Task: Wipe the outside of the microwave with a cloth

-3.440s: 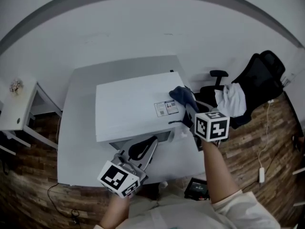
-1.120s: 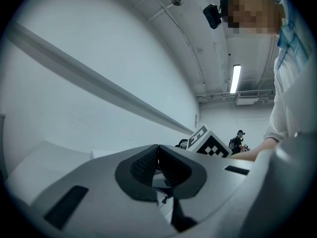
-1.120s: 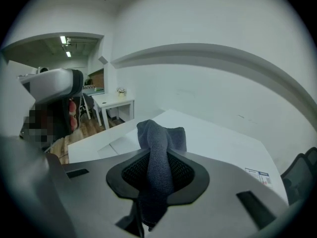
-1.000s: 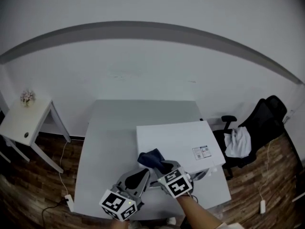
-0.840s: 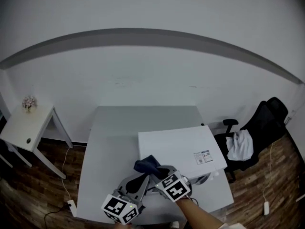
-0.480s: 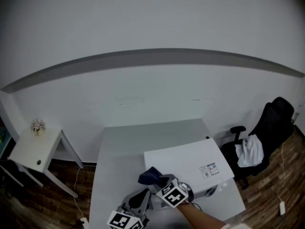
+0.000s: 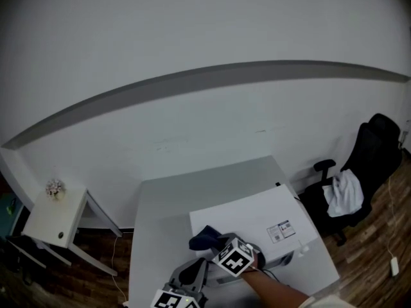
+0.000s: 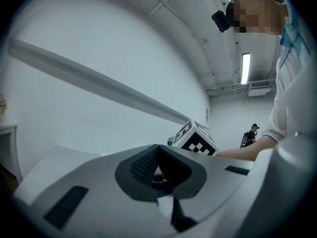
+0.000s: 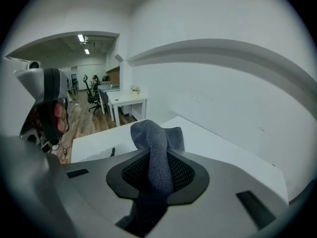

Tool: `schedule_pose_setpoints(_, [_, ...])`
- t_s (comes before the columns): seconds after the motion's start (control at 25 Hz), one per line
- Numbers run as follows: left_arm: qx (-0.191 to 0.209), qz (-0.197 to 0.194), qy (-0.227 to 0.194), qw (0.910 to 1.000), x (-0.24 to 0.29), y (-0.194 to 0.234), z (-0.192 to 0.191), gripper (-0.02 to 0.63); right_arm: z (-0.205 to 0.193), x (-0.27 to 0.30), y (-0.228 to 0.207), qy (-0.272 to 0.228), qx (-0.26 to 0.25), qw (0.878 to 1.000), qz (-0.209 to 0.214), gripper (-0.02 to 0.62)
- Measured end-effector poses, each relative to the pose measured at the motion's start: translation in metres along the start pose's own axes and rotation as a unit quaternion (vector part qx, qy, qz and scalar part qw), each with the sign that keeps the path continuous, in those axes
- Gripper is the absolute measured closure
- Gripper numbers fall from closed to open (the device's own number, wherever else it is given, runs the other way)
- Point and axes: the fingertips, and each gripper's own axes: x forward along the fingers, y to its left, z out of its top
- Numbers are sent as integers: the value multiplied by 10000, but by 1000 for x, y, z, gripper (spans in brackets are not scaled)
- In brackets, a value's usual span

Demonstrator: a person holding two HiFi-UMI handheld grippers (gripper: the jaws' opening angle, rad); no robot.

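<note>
The white microwave (image 7: 257, 218) stands on the grey table (image 7: 164, 204), right of its middle. My right gripper (image 7: 217, 242) is at the microwave's front left corner, shut on a dark blue cloth (image 7: 205, 237) that rests on the top there. The right gripper view has the cloth (image 9: 155, 148) bunched between the jaws and standing up past them. My left gripper (image 7: 192, 271) sits low at the frame's bottom edge, just left of the right one. In its own view the left gripper (image 8: 158, 166) is shut with nothing held, and the right gripper's marker cube (image 8: 194, 139) is beyond it.
A small white side table (image 7: 54, 215) with a small bunch of flowers stands left of the grey table. A black office chair (image 7: 376, 149) with a white garment (image 7: 343, 192) on it stands at the right. A white wall runs behind the table.
The cloth has travelled from the microwave top's right side to its front left corner. Over the last second the head view tipped upward, so table and grippers slid down the frame.
</note>
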Motion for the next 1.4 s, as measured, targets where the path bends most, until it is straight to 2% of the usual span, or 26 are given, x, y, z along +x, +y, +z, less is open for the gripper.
schedule_pose_setpoints(0.24, [52,2,121,9999,21,-5,0,603,-21,-14,-51,90,148,9994,-298,500])
schedule_pose_setpoints(0.48, [80,-97,42,9999,49,-17,14,603,-51,-36,-108,101,492,9965,-664,500])
schedule_pose_setpoints(0.68, [56,-181,137,9997,67,-29,8,603,-77,-56,-149,156,700,9933,-909,500])
schedule_pose_setpoints(1.4, [-13,-608,295,9977,108,-76,-3,603,-145,-128,-226,325,1184,9791,-1622,500])
